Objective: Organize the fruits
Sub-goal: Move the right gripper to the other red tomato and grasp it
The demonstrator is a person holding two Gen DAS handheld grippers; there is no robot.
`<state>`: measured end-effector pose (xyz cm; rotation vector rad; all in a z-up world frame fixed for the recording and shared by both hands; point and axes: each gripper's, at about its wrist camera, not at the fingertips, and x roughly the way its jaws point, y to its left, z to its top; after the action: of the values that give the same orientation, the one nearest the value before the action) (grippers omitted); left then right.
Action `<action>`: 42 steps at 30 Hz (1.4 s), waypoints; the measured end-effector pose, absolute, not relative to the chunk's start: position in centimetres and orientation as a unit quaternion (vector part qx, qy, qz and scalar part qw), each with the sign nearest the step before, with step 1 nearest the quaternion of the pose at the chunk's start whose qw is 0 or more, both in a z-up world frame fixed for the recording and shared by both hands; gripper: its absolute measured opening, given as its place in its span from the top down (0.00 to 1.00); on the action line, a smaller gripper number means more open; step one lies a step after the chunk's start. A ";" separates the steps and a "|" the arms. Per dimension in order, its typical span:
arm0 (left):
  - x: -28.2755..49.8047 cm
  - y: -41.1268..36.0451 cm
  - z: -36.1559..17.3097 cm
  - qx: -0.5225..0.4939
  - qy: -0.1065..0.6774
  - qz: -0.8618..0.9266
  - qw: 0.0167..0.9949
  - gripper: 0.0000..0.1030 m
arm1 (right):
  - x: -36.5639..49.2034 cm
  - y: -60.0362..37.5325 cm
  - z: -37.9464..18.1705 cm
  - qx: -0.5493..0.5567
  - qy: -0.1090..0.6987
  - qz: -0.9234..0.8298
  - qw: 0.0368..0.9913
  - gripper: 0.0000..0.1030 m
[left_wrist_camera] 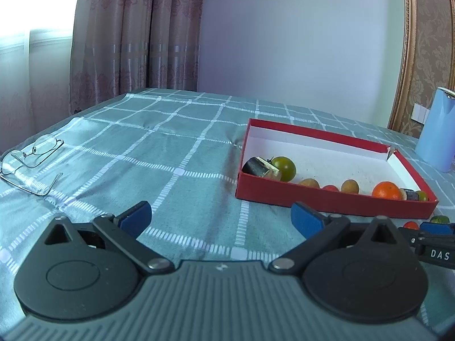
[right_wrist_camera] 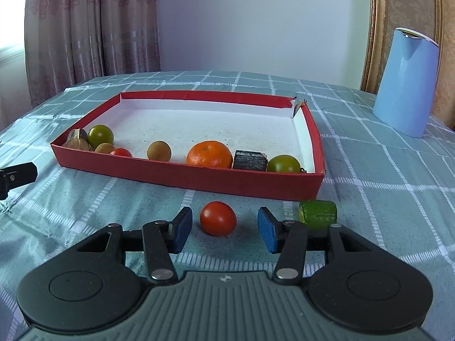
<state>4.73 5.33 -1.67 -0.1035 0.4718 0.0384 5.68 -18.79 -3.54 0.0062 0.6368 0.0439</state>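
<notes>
Two fruits left outside the box (right_wrist_camera: 182, 177): a tomato (right_wrist_camera: 217, 218) between the pads of the right claw (right_wrist_camera: 224, 231), a green piece (right_wrist_camera: 318, 214) just right of it. Right claw part open, pads either side of the tomato, seemingly not touching. Pick-up step by the look of it; next, close gently, lift over the near red wall just ahead. Left claw (left_wrist_camera: 221, 221) wide open, holding nothing, box ahead to its right. Checked green cloth over the surface; glasses (left_wrist_camera: 31, 159) far left, blue jug (right_wrist_camera: 405, 85) far right, curtain (right_wrist_camera: 91, 25) behind.

Checked cloth (right_wrist_camera: 384, 170) carries red box (right_wrist_camera: 199, 177), tomato (right_wrist_camera: 217, 218), green piece (right_wrist_camera: 318, 214), jug (right_wrist_camera: 405, 85), glasses (left_wrist_camera: 31, 156).
</notes>
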 end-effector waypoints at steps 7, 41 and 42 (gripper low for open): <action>4.7 5.4 -1.7 -0.054 0.235 0.019 0.970 0.00 | 5.8 -18.7 -3.6 0.002 0.317 0.018 0.948 0.51; 4.8 5.5 -1.8 -0.062 0.233 0.011 0.970 0.00 | 6.0 -18.6 -3.8 0.018 0.315 0.032 0.948 0.74; 4.9 5.5 -1.8 -0.062 0.234 0.011 0.970 0.00 | 5.9 -18.5 -3.8 0.015 0.315 0.031 0.949 0.74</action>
<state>4.87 5.55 -1.80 -0.1254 0.4718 0.0230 5.93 -18.52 -3.76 0.0308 0.6405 0.0635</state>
